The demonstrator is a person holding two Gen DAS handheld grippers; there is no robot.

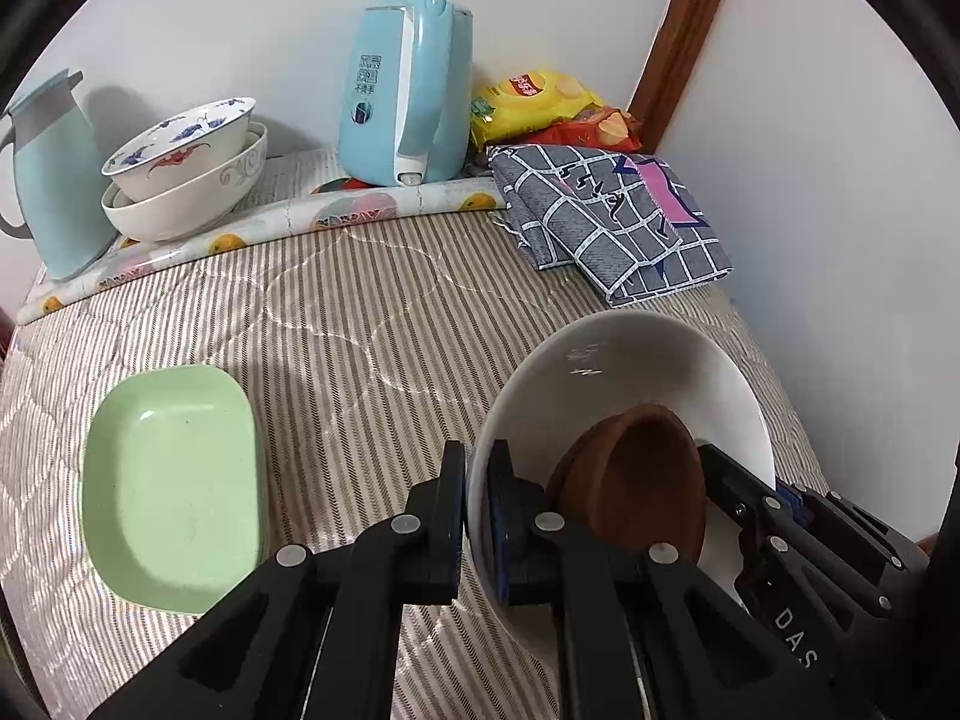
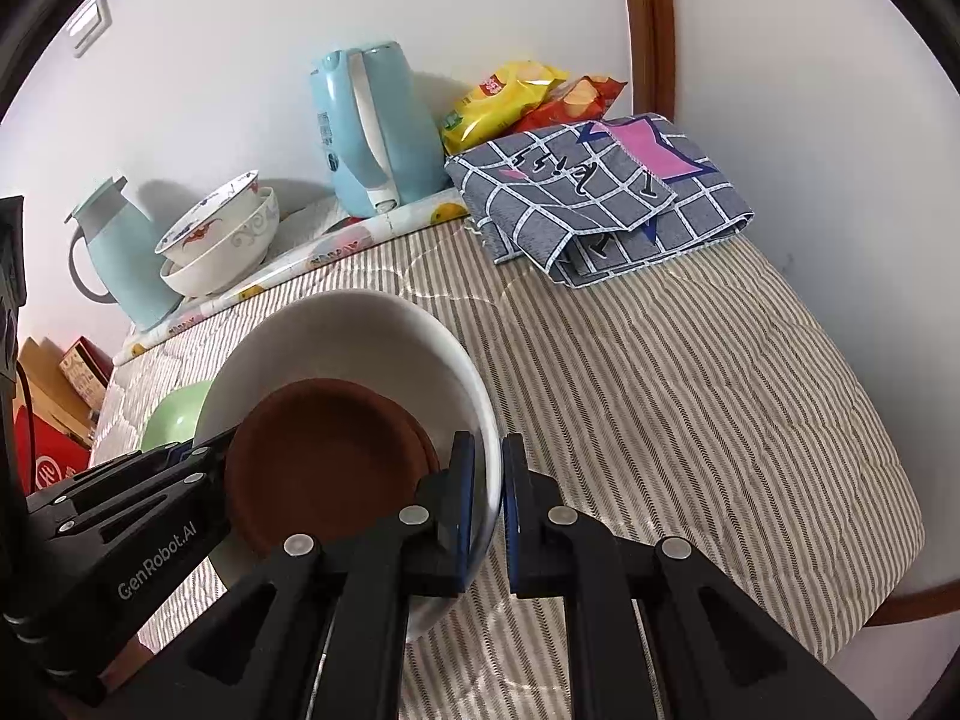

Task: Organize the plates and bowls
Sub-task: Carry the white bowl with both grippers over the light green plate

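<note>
Between both grippers' fingers sits the white bowl's rim.

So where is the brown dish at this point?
The brown dish sits tilted inside the white bowl, which both tools grip by opposite rims above the striped quilt; the green dish lies to its left.

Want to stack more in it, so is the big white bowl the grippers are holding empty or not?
Not empty: brown dishes lie inside the white bowl, apparently two nested. The left gripper and right gripper each clamp its rim.
</note>
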